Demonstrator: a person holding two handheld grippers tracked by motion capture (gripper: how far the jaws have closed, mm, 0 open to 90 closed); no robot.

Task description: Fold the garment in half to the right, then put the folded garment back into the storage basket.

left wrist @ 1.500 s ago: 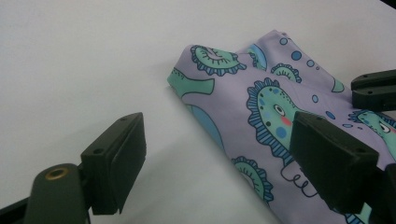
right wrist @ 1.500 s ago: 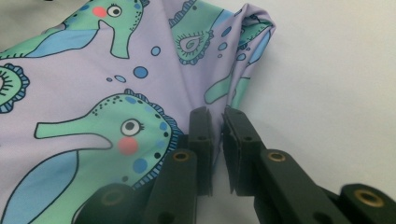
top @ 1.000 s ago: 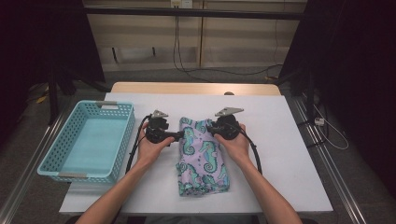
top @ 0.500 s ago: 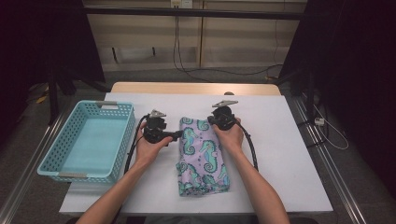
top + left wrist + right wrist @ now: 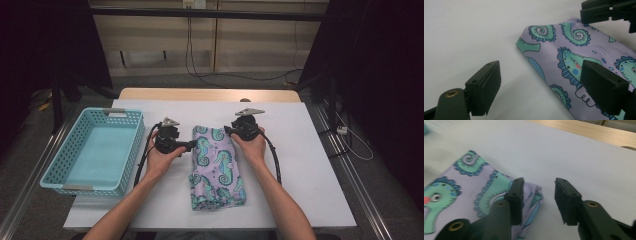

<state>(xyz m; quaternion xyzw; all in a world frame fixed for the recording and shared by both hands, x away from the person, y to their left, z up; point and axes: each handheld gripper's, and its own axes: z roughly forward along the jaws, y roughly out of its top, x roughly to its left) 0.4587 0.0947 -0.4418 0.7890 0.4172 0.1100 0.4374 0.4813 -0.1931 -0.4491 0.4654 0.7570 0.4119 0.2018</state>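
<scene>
Right claw (image 5: 537, 200) just opening, empty, at folded cloth (image 5: 469, 190) corner

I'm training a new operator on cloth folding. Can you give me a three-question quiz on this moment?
1. True or false: the folded seahorse cloth lies inside the blue basket.
2. Which tongs flank the cloth's far-left corner? A) left tongs B) right tongs C) neither
3. Fill in: in the right gripper view, the gap between the right tongs' jaws holds ____.

Key:
1. False; it lies on the white table, right of the basket.
2. A; one jaw on the table, one over the cloth.
3. No cloth; the jaws have just been opening beside the corner.
</scene>
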